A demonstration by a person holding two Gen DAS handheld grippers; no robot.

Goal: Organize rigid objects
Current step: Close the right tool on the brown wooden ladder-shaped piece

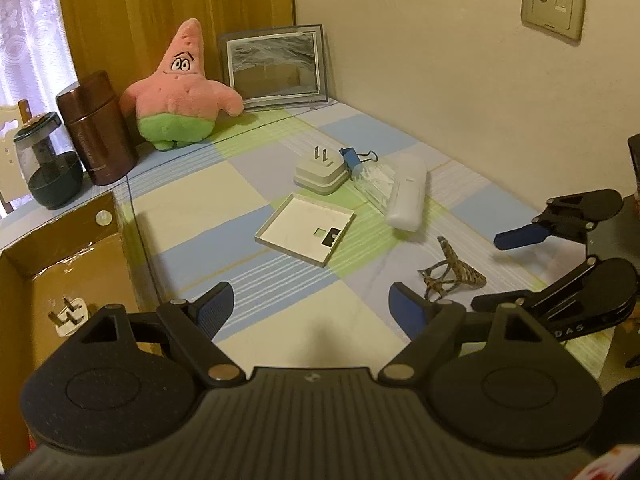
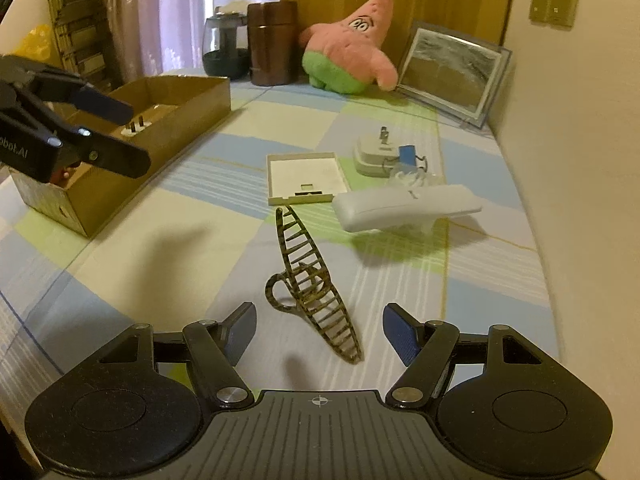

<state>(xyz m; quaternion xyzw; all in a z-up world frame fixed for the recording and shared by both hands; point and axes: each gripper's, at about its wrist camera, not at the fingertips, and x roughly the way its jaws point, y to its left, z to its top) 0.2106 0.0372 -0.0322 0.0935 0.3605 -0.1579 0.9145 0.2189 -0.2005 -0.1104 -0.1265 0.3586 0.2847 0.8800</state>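
Note:
A tortoiseshell hair claw (image 2: pixel 312 284) lies on the checked tablecloth just ahead of my right gripper (image 2: pixel 320 330), which is open and empty; it also shows in the left wrist view (image 1: pixel 450 274). Further on lie a white flat lid (image 2: pixel 306 178), a white case (image 2: pixel 404 206), a white plug adapter (image 2: pixel 376 152) and a blue binder clip (image 2: pixel 408 156). A cardboard box (image 2: pixel 132 140) at the left holds a white plug (image 1: pixel 70 314). My left gripper (image 1: pixel 310 306) is open and empty, beside the box.
At the table's back stand a pink starfish plush (image 1: pixel 180 88), a brown canister (image 1: pixel 96 128), a dark glass jar (image 1: pixel 46 160) and a picture frame (image 1: pixel 274 64). The wall (image 1: pixel 480 60) runs along the right side.

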